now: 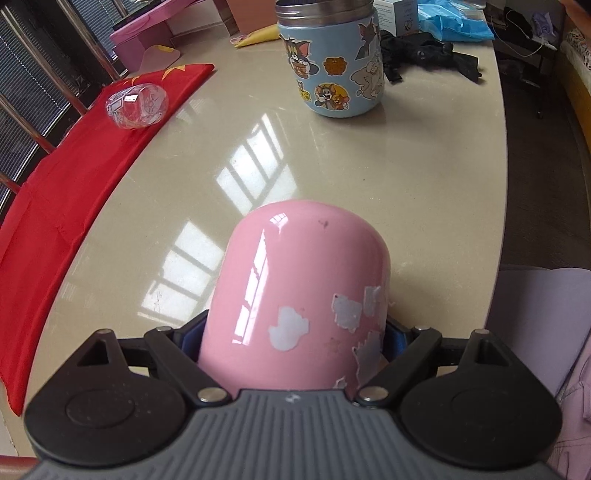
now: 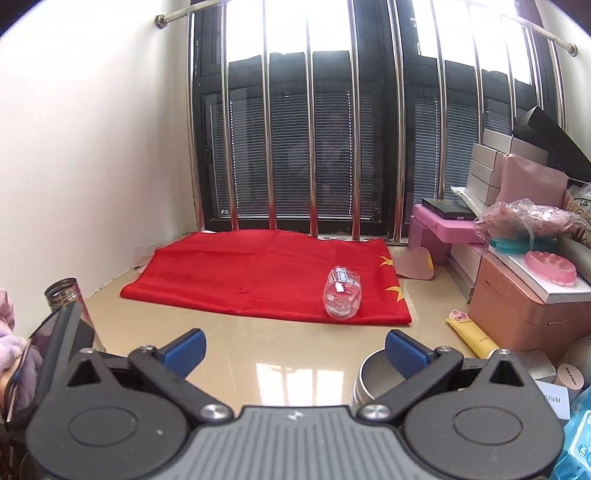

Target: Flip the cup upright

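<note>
1. The left gripper (image 1: 293, 339) is squeezing the pink cup (image 1: 299, 295) between its two blue pads, one on each side.
2. The pink cup is pointing away from the camera, with its closed round end far out over the beige table (image 1: 424, 184). Its open end is hiding down by the gripper, so I cannot tell if anything is inside.
3. White scraps of peeled sticker are showing on the right side of the pink cup.
4. A blue cartoon cup (image 1: 332, 59) is standing up straight on the far part of the table. It has a shiny metal rim and cat and mouse stickers. I cannot see inside it from here.
5. A clear plastic jar (image 1: 136, 105) is lying on its side on the red cloth (image 1: 74, 177) at the left. It is looking empty.
6. A black cloth thing (image 1: 428, 59) is lying just right of the blue cartoon cup, with a blue plastic bag (image 1: 454, 22) farther back.
7. The right gripper (image 2: 295, 350) is hanging wide open over the table, and nothing is between its blue pads.
8. In the right view, a round metal tin (image 2: 373, 380) is sitting close to the right pad. It is open on top and looking empty.
9. A metal bottle (image 2: 64, 299) with an open top is standing at the near left.
10. A yellow tube (image 2: 471, 334) is lying near the pink box (image 2: 517, 314) at the right.
</note>
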